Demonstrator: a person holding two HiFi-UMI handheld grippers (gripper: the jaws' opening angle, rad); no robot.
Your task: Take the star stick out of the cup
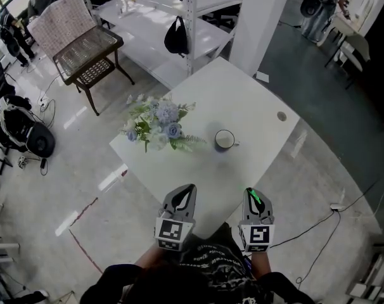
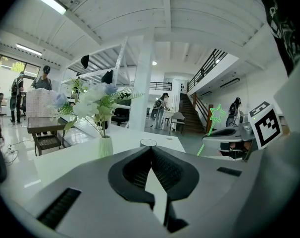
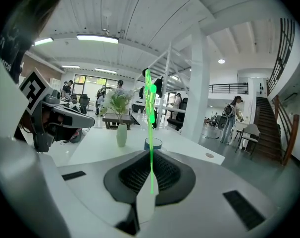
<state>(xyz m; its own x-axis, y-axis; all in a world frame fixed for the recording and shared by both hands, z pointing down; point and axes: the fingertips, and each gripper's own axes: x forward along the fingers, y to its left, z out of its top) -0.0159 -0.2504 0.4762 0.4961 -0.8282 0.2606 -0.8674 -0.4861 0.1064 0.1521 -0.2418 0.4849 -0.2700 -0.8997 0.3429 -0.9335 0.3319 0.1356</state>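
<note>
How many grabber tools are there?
2, both low in the head view. The left tool is shut and empty; the right tool, beside it, grips the green star stick.

We count two grippers: left gripper, right gripper. One star stick, one cup, one flower vase, one table, one chair.

The left gripper and the right gripper are moulded in grey, with black ribbed pads. A cube of black-and-white square markers is fitted on each. A black garment with white print is worn.
</note>
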